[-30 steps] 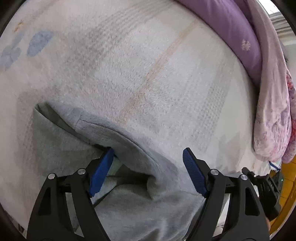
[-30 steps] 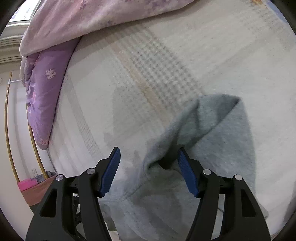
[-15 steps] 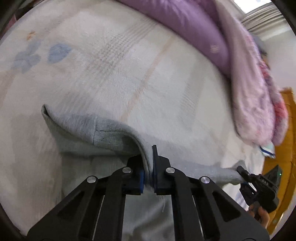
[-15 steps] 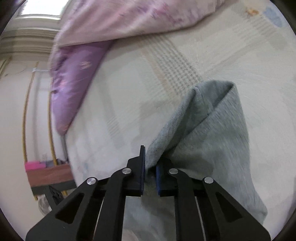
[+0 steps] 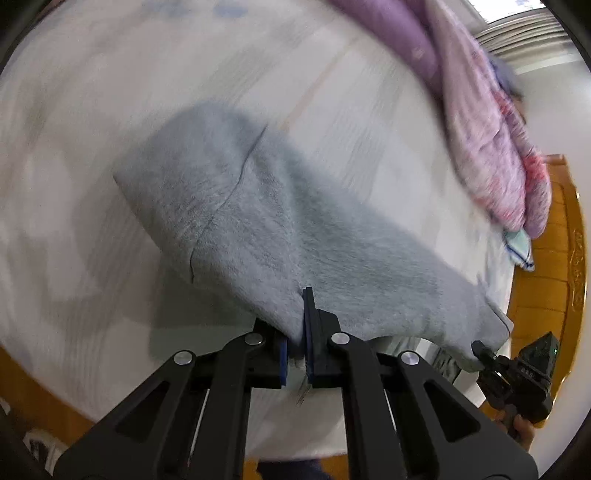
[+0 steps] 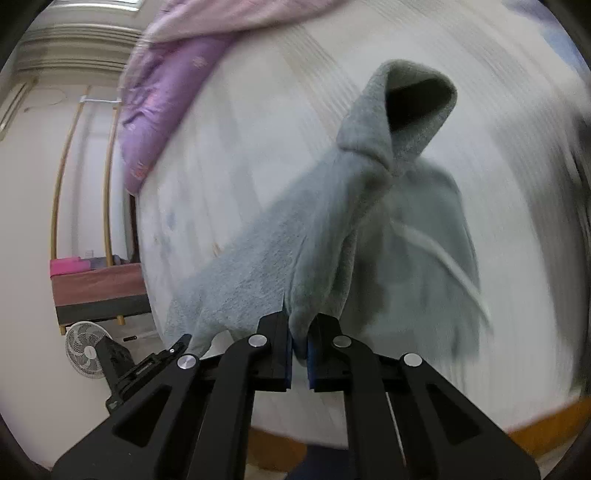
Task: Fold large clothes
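A large grey fleece garment (image 5: pixel 280 229) hangs lifted above the white bed sheet (image 5: pixel 92 110), stretched between my two grippers. My left gripper (image 5: pixel 297 326) is shut on its near edge. In the left wrist view the right gripper (image 5: pixel 480 350) pinches the garment's far right corner. In the right wrist view my right gripper (image 6: pixel 299 332) has the grey garment (image 6: pixel 295 258) pinched between its pads, jaws closing tight on the cloth. A tubular open end (image 6: pixel 417 99) of the garment sticks up ahead of it. The left gripper (image 6: pixel 177 345) holds the edge at lower left.
A purple pillow (image 5: pixel 391 33) and a pink quilt (image 5: pixel 491 147) lie along the bed's far side. An orange wooden bed frame (image 5: pixel 554 266) borders the right. Beside the bed stand a white fan (image 6: pixel 86 354) and a low bench (image 6: pixel 96 291).
Both grippers went from open around the grey garment's edge to shut on it. They then lifted and pulled it back toward the bed's near edge, so it now hangs off the sheet.
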A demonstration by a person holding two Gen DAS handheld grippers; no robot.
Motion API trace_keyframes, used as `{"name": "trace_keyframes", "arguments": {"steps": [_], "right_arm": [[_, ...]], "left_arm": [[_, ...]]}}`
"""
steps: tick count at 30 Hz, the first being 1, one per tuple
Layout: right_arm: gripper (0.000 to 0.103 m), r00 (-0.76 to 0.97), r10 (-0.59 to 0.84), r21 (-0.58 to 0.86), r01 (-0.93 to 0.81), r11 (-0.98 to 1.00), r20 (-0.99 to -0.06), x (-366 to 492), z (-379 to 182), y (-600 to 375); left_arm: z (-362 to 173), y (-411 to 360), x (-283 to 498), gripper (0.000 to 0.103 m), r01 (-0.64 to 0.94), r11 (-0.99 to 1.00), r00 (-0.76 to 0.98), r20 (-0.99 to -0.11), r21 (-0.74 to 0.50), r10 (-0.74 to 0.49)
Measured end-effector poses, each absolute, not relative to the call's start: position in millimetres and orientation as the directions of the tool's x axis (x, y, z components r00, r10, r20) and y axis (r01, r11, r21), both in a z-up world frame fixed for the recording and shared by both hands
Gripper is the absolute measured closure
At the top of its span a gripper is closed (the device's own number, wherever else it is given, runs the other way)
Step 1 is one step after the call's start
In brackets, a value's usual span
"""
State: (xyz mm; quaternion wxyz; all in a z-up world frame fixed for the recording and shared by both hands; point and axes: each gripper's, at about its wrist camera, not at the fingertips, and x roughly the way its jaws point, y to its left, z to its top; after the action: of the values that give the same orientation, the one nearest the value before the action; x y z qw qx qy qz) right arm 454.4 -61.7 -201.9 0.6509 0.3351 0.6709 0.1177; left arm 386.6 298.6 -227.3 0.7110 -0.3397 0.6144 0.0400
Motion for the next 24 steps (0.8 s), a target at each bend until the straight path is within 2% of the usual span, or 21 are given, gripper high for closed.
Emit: {"name": "trace_keyframes", "arguments": {"steps": [7, 10, 12, 15, 16, 18, 19, 21, 23, 24], "right_arm": [[0.098, -0.031, 0.555, 0.475, 0.477, 0.739, -0.831, 368, -278, -80], [0.098, -0.035, 0.523, 0.442, 0.487, 0.753, -0.852, 362, -308, -84], [0.097, -0.046, 0.531, 0.434, 0.521, 0.735, -0.846, 364, -325, -83], [0.095, -0.069, 0.518, 0.420, 0.501, 0.757, -0.853, 371, -325, -76], [0.093, -0.077, 0.517, 0.421, 0.485, 0.767, -0.853, 372, -321, -76], [0.088, -0.108, 0.508, 0.410, 0.462, 0.787, -0.854, 372, -307, -75], [0.079, -0.133, 0.484, 0.385, 0.444, 0.809, -0.865, 371, -299, -76], [0.071, -0.193, 0.401, 0.316, 0.358, 0.878, -0.895, 371, -278, -71], [0.072, -0.202, 0.385, 0.333, 0.249, 0.910, -0.901, 373, -252, -57], [0.078, -0.190, 0.381, 0.353, 0.169, 0.920, -0.905, 379, -236, -43]], "left_arm": [[-294, 275, 325, 0.097, -0.486, 0.806, 0.076, -0.935, -0.338, -0.346], [-322, 268, 313, 0.096, -0.518, 0.789, 0.056, -0.934, -0.330, -0.353], [-334, 265, 314, 0.091, -0.523, 0.794, 0.051, -0.941, -0.309, -0.333], [-338, 265, 318, 0.089, -0.540, 0.777, 0.047, -0.934, -0.323, -0.355], [-336, 266, 317, 0.086, -0.540, 0.772, 0.047, -0.928, -0.336, -0.370], [-329, 272, 312, 0.056, -0.539, 0.765, 0.046, -0.919, -0.352, -0.391], [-324, 275, 308, 0.044, -0.542, 0.757, 0.049, -0.913, -0.364, -0.405], [-312, 284, 297, 0.044, -0.541, 0.740, 0.080, -0.901, -0.399, -0.427], [-304, 295, 287, 0.038, -0.542, 0.735, 0.109, -0.902, -0.407, -0.419], [-300, 303, 281, 0.038, -0.548, 0.733, 0.144, -0.908, -0.404, -0.393]]}}
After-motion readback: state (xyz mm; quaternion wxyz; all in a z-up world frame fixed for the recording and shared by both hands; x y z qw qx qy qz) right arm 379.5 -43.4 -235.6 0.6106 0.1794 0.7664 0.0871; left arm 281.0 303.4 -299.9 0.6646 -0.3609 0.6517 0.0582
